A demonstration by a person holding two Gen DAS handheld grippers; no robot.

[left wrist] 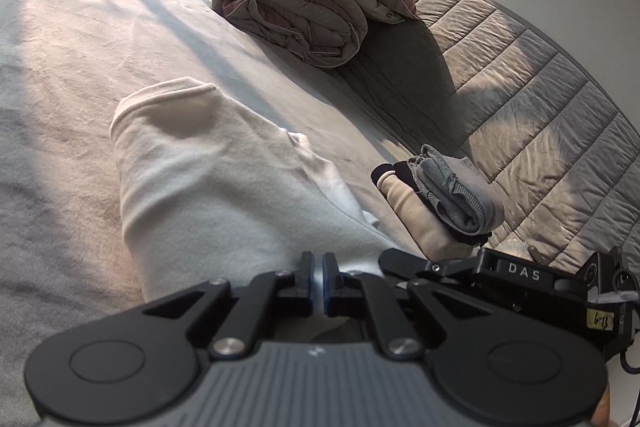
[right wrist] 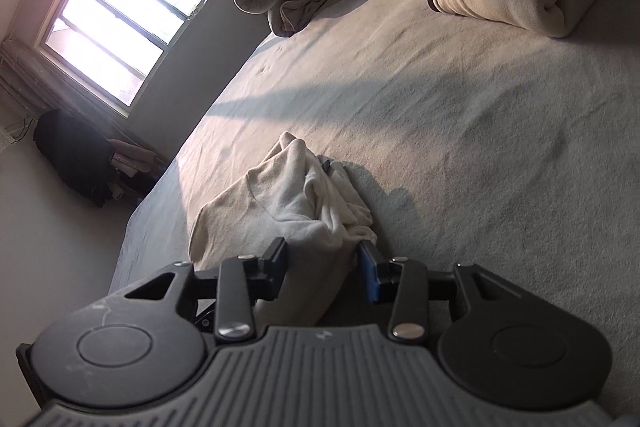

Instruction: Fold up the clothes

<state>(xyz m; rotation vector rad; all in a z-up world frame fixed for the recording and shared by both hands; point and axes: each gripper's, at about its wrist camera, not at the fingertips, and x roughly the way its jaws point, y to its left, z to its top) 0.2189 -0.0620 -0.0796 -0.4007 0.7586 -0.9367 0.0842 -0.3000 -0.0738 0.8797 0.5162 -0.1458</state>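
While the left gripper (left wrist: pixel 319 279) points low along the bed (left wrist: pixel 80 47), its jaws are pinched nearly together on the near edge of the cream garment (left wrist: pixel 208 179). To its right, the right gripper (right wrist: pixel 322 267) holds its jaws spread, with bunched cream cloth between them, probably not clamped. Folded clothes (left wrist: pixel 440 195) sit stacked nearby. Both grippers' bodies hide the garment's near hem.

Your left gripper (left wrist: pixel 319 277) has its jaws pinched nearly together on a thin fold of cloth; your right gripper (right wrist: pixel 323 269) holds its jaws wide apart.
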